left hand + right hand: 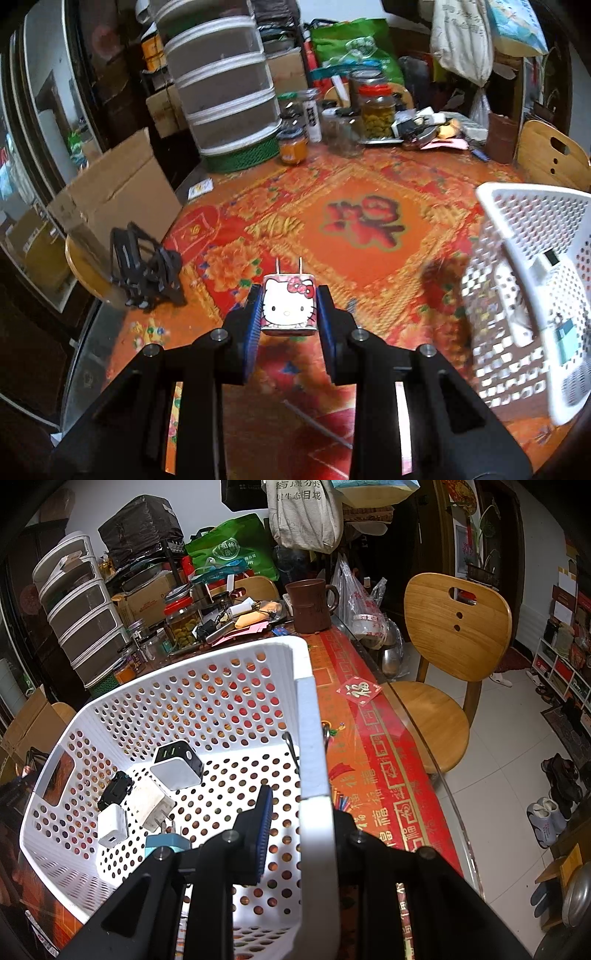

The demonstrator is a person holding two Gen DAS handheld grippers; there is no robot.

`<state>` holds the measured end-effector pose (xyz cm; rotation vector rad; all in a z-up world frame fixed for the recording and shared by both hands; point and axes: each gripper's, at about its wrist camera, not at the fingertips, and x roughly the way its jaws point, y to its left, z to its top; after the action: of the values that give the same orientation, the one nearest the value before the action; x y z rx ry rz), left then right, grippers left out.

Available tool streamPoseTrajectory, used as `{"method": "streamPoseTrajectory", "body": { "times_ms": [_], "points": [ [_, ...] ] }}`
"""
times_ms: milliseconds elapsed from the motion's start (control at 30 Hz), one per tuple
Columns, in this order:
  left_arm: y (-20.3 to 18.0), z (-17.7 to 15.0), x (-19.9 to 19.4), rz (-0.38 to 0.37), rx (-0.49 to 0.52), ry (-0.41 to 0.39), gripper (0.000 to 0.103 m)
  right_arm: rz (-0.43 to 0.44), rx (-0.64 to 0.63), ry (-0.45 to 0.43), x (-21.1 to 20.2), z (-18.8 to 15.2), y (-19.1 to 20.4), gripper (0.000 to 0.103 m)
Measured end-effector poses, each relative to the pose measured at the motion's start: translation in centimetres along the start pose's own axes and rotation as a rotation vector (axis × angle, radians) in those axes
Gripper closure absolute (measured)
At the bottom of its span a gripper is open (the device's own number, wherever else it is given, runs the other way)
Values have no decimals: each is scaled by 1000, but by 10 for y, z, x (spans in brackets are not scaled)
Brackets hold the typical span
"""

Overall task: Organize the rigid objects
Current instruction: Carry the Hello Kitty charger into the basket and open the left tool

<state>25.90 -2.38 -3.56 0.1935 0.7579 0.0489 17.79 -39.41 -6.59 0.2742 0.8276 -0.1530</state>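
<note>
My left gripper [289, 314] is shut on a Hello Kitty plug charger [289, 305], prongs pointing away, held above the red patterned tablecloth [354, 221]. The white perforated basket [532, 280] is to its right, tilted. My right gripper [301, 808] is shut on the basket's right rim [312, 760], one finger inside, one outside. Inside the basket lie a white cube charger with a black face [177, 766], a black adapter [115, 789], a small white charger [112, 825], a white plug [152, 805] and a light blue one [166, 843].
A black folding stand [147, 273] sits at the table's left edge beside a cardboard box [118, 195]. Jars [375, 110], a drawer tower [225, 85] and clutter fill the far side. A brown mug [310, 605] and wooden chair [454, 635] are on the right.
</note>
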Motion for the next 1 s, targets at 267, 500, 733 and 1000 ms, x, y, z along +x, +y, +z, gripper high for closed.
{"method": "streamPoseTrajectory", "body": {
  "times_ms": [267, 500, 733, 1000],
  "points": [
    [-66, 31, -54, -67, 100, -88, 77, 0, 0, 0, 0, 0, 0, 80],
    [-136, 45, -82, -127, 212, -116, 77, 1, 0, 0, 0, 0, 0, 80],
    [-177, 31, -59, -211, 267, -11, 77, 1, -3, 3, 1, -1, 1, 80],
    [-176, 19, -48, -297, 275, 13, 13, 1, -2, 2, 1, -2, 2, 80]
  ]
}}
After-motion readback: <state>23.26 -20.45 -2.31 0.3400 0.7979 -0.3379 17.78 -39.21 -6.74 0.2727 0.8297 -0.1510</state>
